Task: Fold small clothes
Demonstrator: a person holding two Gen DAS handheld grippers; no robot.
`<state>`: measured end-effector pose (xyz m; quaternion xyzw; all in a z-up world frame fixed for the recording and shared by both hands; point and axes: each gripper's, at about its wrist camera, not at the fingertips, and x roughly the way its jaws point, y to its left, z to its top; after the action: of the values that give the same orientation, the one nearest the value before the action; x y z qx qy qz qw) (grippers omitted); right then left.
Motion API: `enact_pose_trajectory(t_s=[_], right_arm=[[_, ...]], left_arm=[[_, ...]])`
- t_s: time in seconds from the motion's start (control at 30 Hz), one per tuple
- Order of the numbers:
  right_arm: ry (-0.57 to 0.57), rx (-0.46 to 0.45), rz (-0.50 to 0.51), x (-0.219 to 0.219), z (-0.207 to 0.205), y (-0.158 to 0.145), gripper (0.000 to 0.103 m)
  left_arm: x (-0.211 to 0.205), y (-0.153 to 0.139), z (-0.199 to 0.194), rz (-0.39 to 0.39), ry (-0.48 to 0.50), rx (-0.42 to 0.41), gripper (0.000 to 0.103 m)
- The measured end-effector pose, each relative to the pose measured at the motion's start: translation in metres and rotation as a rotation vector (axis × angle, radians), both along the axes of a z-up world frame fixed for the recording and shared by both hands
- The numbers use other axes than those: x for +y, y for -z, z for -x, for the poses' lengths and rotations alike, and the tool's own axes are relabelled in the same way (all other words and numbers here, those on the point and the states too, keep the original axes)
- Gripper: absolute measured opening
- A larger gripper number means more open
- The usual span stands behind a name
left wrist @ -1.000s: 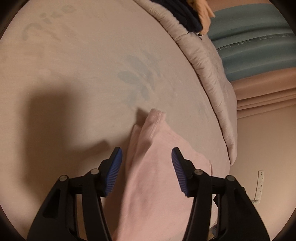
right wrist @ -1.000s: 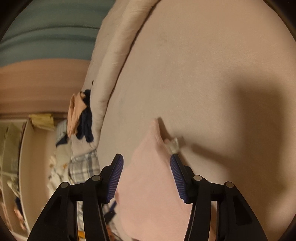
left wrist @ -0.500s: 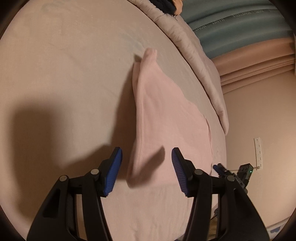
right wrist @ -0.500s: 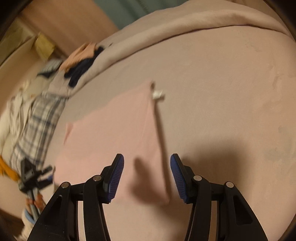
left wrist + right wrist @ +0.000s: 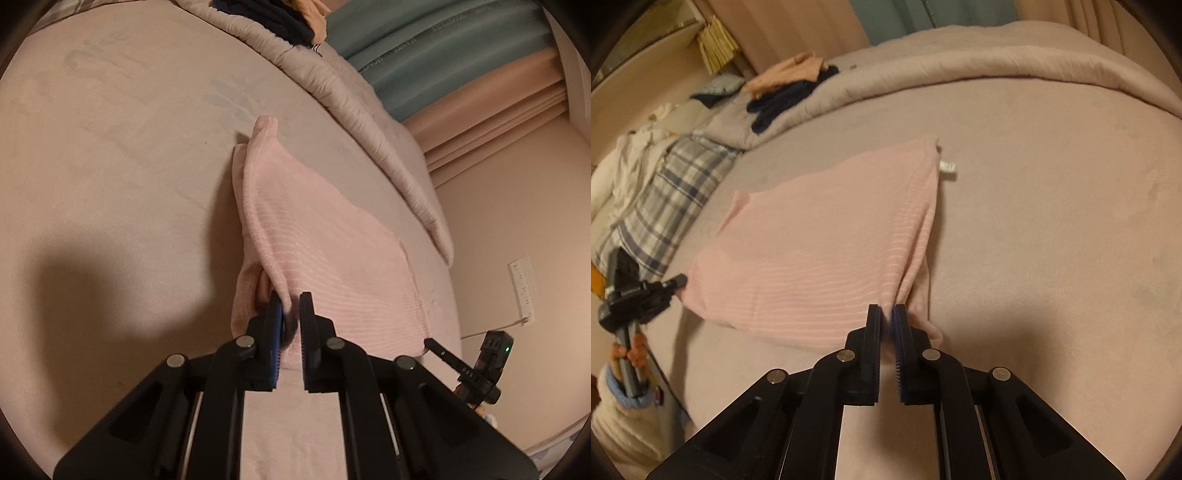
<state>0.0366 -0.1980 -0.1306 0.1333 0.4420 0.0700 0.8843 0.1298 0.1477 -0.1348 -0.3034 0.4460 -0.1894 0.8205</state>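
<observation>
A pink ribbed garment [image 5: 325, 251] lies folded flat on the beige bed sheet [image 5: 110, 184]. My left gripper [image 5: 290, 306] is shut on its near corner, and the cloth bunches up between the blue pads. In the right wrist view the same garment [image 5: 820, 236] spreads out to the left, with a white label [image 5: 947, 167] at its far corner. My right gripper [image 5: 886, 310] is shut on the other near corner, which puckers at the pads. Each gripper shows in the other's view: the right gripper [image 5: 430, 343] and the left gripper [image 5: 679, 280] both sit at the cloth's edge.
A rolled beige duvet [image 5: 960, 70] borders the far side of the sheet. Dark and orange clothes [image 5: 790, 85] lie on it, with a plaid cloth [image 5: 676, 184] and white garments [image 5: 631, 155] beside. A sleeve [image 5: 624, 417] shows at lower left. A teal curtain [image 5: 443, 55] and a wall socket [image 5: 522, 288] lie beyond the bed.
Both grippers stood open over the pink garment; now each has shut on a near corner. The views have drawn back along the cloth and rolled.
</observation>
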Motion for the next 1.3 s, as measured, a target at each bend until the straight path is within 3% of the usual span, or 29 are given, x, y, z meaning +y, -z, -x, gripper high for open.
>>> enact_pose_trajectory(t_s=[0.13,0.2,0.27,0.4,0.47,0.53,0.57,0.67,0.77,0.87,1.07,1.13,1.2,1.3], right_arm=[[0.010,0.027,0.045,0.007,0.012,0.003,0.008],[0.023,0.082,0.121,0.010,0.011,0.018,0.008],[0.030,0.133,0.129,0.009,0.007,0.032,0.008],[0.065,0.084,0.119,0.004,0.009,0.018,0.008],[0.076,0.043,0.165,0.004,0.010,0.005,0.008],[0.062,0.001,0.189,0.010,0.010,-0.005,0.009],[0.040,-0.018,0.175,0.014,0.009,-0.009,0.009],[-0.016,-0.028,0.139,0.021,0.000,-0.005,0.009],[-0.034,0.027,0.161,0.030,-0.012,0.016,0.009],[-0.026,0.158,0.171,0.031,-0.021,0.042,0.009],[-0.073,0.120,0.172,0.042,-0.016,0.025,0.010],[-0.121,0.095,0.165,0.053,-0.017,0.016,0.019],[-0.163,0.075,0.143,0.068,-0.021,0.010,0.042],[-0.204,0.065,0.119,0.085,-0.031,0.005,0.046]], left_arm=[[0.009,0.007,0.000,-0.010,-0.020,0.033,0.005],[0.011,0.016,-0.003,-0.034,-0.034,0.078,0.005],[0.015,0.023,-0.003,-0.033,-0.043,0.114,0.006],[0.021,0.021,0.004,-0.019,-0.067,0.116,0.014],[0.026,0.020,0.010,0.004,-0.081,0.113,0.026],[0.032,0.020,0.015,0.035,-0.106,0.108,0.055],[0.034,0.020,0.018,0.055,-0.117,0.104,0.060],[0.035,0.022,0.022,0.084,-0.132,0.107,0.061],[0.030,0.024,0.024,0.054,-0.129,0.117,0.061],[0.026,0.023,0.026,-0.005,-0.118,0.119,0.061],[0.012,0.021,0.031,-0.148,-0.128,0.120,0.061],[0.007,0.021,0.032,-0.178,-0.115,0.113,0.061],[0.003,0.021,0.032,-0.204,-0.107,0.109,0.061],[-0.002,0.018,0.033,-0.227,-0.100,0.092,0.066]])
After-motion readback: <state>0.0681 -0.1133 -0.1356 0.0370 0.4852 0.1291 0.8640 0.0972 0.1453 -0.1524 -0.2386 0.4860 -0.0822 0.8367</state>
